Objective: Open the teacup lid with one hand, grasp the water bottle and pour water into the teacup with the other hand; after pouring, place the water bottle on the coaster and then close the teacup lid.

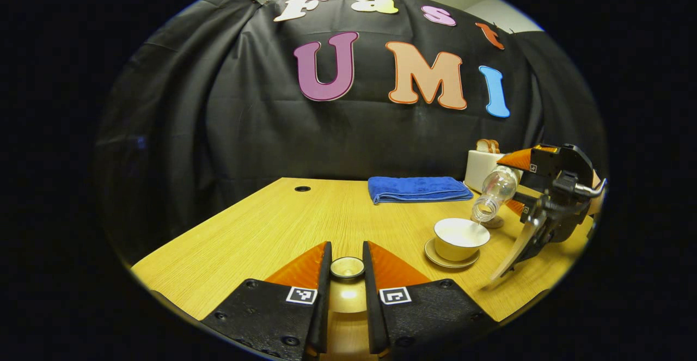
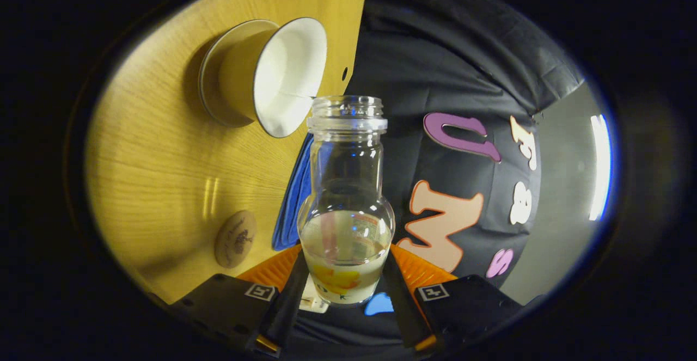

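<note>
1. Pouring is the step in hand. My right tongs (image 2: 344, 290) pinch the water bottle (image 2: 347, 208) at its lower body, one finger on each side, and hold it tipped with the mouth directed toward the teacup (image 2: 272, 75).
2. In the left gripper view, the bottle mouth sits just above the teacup's far rim. I judge the tilt should be raised gradually so the stream lands inside the bowl, not on the saucer (image 1: 450, 262) or the counter (image 1: 261, 230).
3. Grip pressure must hold constant; a clear, smooth bottle will likely slip if the pinch relaxes while tilted.
4. My left tongs (image 1: 347, 274) are closed on the teacup lid (image 1: 347, 267), held low over the counter, well apart from the cup. Keep it there, clear of the pour.
5. Bottle appearance: transparent, uncapped, threaded neck, rounded shoulder, a printed label near the base. A small amount of liquid remains, pooled toward the base end.
6. Teacup appearance: cream outside, white inside, open, standing on its saucer.
7. The coaster (image 2: 235, 239), a round wooden disc, lies just beyond the cup, ready to receive the bottle.
</note>
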A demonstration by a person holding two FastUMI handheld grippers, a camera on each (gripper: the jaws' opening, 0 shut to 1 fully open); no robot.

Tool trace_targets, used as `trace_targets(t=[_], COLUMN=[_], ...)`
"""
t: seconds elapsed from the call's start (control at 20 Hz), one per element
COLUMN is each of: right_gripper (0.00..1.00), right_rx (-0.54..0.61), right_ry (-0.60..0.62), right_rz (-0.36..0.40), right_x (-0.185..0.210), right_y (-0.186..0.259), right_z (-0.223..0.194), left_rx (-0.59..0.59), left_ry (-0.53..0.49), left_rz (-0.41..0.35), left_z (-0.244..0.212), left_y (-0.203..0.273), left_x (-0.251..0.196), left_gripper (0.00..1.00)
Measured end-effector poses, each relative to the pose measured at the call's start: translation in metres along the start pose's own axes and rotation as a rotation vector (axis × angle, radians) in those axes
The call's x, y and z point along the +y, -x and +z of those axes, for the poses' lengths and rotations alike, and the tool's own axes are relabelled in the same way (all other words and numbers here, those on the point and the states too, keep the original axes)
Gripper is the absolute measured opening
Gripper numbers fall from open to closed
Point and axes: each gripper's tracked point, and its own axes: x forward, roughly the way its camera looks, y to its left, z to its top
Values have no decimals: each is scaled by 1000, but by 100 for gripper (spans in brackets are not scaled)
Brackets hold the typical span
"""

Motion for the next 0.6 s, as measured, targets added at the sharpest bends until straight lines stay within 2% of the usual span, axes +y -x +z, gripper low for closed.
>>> trace_targets(t=[0.1,0.2,0.3,0.5,0.6], right_gripper=[77,82,77,77,82], right_rx=[9,22,34,67,82], right_ry=[-47,-139,-263,-538,-670], right_rz=[11,63,115,194,211], right_x=[4,18,34,37,36], right_y=[4,5,7,12,10], right_z=[1,-4,-8,-12,-17], left_rx=[-4,-5,-3,-4,-3], left_ry=[-1,-2,0,3,4], left_rz=[1,3,1,-5,-7], left_z=[1,2,1,1,2], left_y=[1,0,-1,0,0], left_x=[1,2,1,0,-2], left_gripper=[27,27,27,27,27])
